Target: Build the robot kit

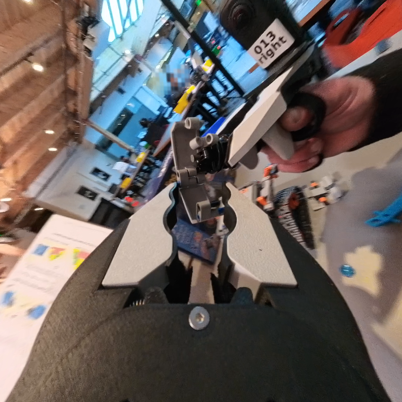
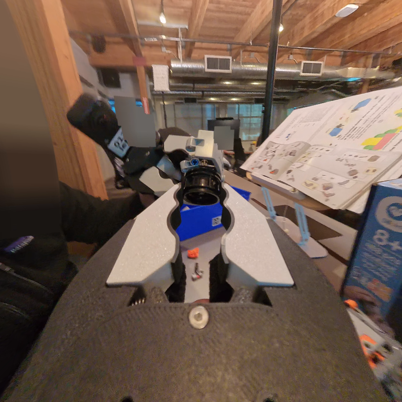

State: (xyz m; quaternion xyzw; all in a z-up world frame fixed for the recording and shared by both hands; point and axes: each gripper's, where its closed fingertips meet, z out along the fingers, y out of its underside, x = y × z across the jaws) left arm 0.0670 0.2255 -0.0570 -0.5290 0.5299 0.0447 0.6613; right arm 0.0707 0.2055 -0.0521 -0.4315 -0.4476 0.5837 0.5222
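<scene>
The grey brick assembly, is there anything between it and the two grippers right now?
No. Both grip it directly: the left gripper clamps the grey brick assembly at its panel end, the right gripper at its black round part.

The left gripper (image 1: 201,203) has matt, grainy grey plastic fingers (image 1: 143,245) on a rough black printed body with a bright metal screw (image 1: 199,317) — the right gripper (image 2: 201,191) looks the same. Between them sits a smooth grey plastic brick assembly (image 1: 191,174) with a glossy black ribbed wheel (image 2: 201,185). Behind — a paper booklet (image 2: 326,161), a shiny blue plastic bin (image 2: 200,219), a printed cardboard box (image 2: 376,245) and bare wood beams (image 2: 65,108).
</scene>
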